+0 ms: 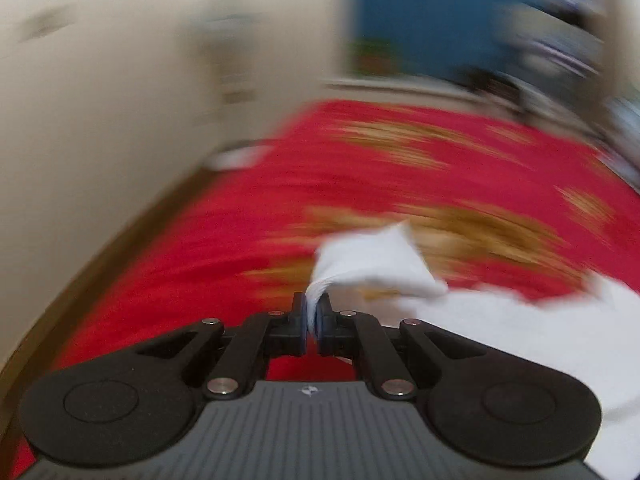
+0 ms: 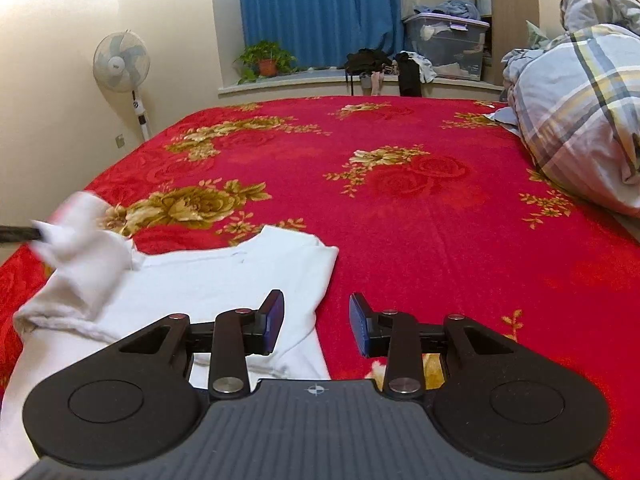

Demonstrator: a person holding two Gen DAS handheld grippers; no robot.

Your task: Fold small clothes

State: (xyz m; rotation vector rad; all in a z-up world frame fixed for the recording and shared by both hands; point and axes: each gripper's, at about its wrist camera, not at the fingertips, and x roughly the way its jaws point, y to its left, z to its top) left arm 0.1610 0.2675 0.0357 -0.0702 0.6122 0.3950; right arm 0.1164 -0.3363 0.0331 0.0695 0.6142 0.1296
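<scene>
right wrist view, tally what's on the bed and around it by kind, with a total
white garment: 1
plaid duvet: 1
standing fan: 1
potted plant: 1
clear storage bin: 1
grippers: 2, the left gripper with jaws shut on the garment's sleeve, the right gripper with jaws open
total: 7

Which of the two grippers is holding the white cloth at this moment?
The left gripper: its jaws are shut on a bunched part of the white garment. The right gripper is open, holding nothing.
</scene>
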